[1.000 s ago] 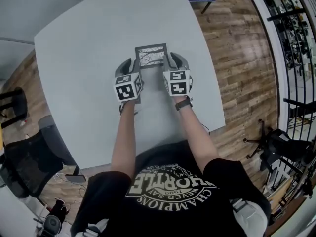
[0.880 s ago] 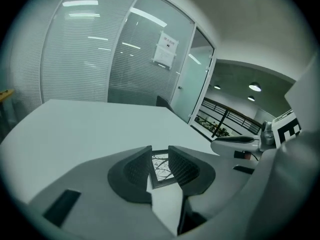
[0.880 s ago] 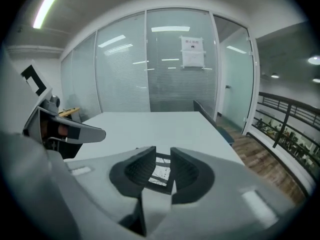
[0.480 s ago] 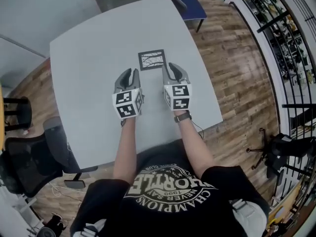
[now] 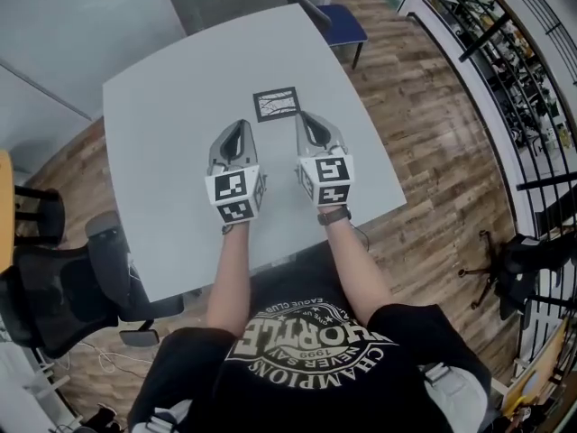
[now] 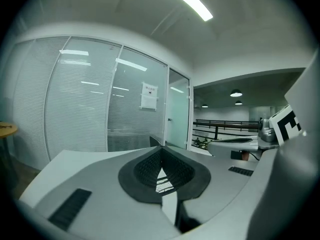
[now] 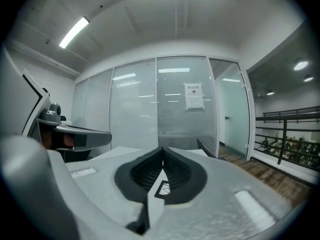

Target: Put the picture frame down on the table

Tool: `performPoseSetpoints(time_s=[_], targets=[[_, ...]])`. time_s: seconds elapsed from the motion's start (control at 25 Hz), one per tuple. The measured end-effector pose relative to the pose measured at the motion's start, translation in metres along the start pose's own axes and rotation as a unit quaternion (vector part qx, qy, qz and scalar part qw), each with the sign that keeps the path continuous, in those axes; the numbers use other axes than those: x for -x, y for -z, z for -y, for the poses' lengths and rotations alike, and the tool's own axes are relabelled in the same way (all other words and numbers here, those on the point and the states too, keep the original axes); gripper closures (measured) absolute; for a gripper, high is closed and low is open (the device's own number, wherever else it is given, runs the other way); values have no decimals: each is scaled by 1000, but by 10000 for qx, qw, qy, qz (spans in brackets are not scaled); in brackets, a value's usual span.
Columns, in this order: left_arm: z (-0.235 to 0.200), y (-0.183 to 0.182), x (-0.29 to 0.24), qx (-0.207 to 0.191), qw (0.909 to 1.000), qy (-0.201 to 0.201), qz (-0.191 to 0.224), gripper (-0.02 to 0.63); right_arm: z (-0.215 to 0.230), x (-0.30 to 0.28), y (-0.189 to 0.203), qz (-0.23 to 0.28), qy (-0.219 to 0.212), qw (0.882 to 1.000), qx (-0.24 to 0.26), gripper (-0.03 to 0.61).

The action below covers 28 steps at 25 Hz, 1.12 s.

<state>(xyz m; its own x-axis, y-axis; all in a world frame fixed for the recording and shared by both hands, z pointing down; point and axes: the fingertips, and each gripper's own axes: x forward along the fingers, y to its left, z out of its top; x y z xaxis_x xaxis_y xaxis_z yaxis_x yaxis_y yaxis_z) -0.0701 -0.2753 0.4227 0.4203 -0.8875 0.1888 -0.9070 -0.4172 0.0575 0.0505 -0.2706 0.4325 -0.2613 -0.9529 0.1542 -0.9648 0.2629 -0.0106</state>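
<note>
The picture frame (image 5: 276, 103), black-edged with a pale sketch inside, lies flat on the grey table (image 5: 162, 88), beyond both grippers. My left gripper (image 5: 237, 131) hovers a little nearer than the frame and to its left, shut with nothing in it. My right gripper (image 5: 306, 120) is just short of the frame's right corner, also shut and empty. In the left gripper view the fingertips meet, and a sliver of the frame (image 6: 163, 182) shows through the gap below them. The right gripper view shows the frame (image 7: 163, 189) the same way.
A blue chair (image 5: 341, 23) stands at the table's far edge. A black office chair (image 5: 68, 287) is by the near left corner. Wooden floor and a black railing (image 5: 527, 79) run along the right. Glass partition walls lie ahead of both grippers.
A second ago the frame sat between the two grippers' tips. Both grippers have since drawn back toward me, leaving the frame flat on the table.
</note>
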Motion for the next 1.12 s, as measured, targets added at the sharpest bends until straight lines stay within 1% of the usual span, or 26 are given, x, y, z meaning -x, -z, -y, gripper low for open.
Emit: performPoseSetpoints(time_s=[0.12, 0.24, 0.4, 0.6, 0.76, 0.88, 1.12], targets=[[11, -4, 23, 12, 9999, 78, 114, 608, -5, 26, -8, 117, 58, 9999, 26, 579], [22, -1, 41, 158, 9994, 238, 203, 609, -8, 47, -12, 217, 132, 9997, 61, 580], [33, 3, 53, 182, 9985, 441, 254, 609, -13, 65, -15, 325, 210, 9992, 89, 580], [43, 2, 63, 234, 9978, 516, 352, 609, -10, 82, -15, 363, 311, 9988, 126, 580], [49, 3, 63, 287, 9973, 544, 391, 609, -1, 90, -14, 351, 392, 9985, 130, 580], [55, 10, 56, 356, 9972, 567, 328, 609, 8, 93, -8, 304, 437, 9985, 137, 580], [61, 30, 23, 503, 9975, 473, 121, 609, 38, 79, 11, 113, 470, 9987, 169, 580]])
